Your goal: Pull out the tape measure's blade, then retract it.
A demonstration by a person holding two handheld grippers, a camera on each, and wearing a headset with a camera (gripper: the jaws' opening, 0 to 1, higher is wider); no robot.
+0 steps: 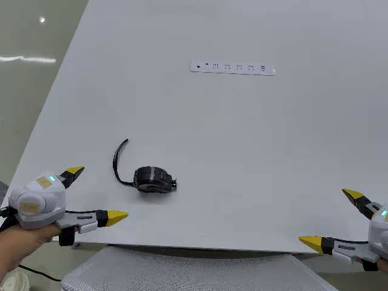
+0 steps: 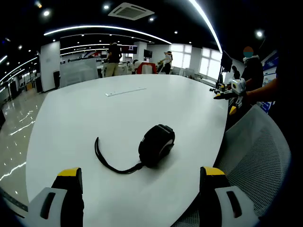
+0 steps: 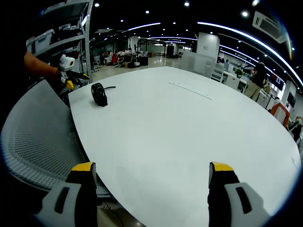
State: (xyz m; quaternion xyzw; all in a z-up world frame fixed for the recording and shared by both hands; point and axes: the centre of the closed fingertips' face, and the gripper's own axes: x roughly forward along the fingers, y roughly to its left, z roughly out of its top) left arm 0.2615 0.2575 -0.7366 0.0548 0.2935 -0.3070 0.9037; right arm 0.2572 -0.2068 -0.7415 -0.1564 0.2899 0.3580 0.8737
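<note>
Left gripper and right gripper gape empty; the tape measure ahead of the left may skid when nudged.

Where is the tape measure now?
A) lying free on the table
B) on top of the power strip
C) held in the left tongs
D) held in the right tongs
A: the tape measure lies on the table, with the open left tongs and right tongs both apart from it.
</note>
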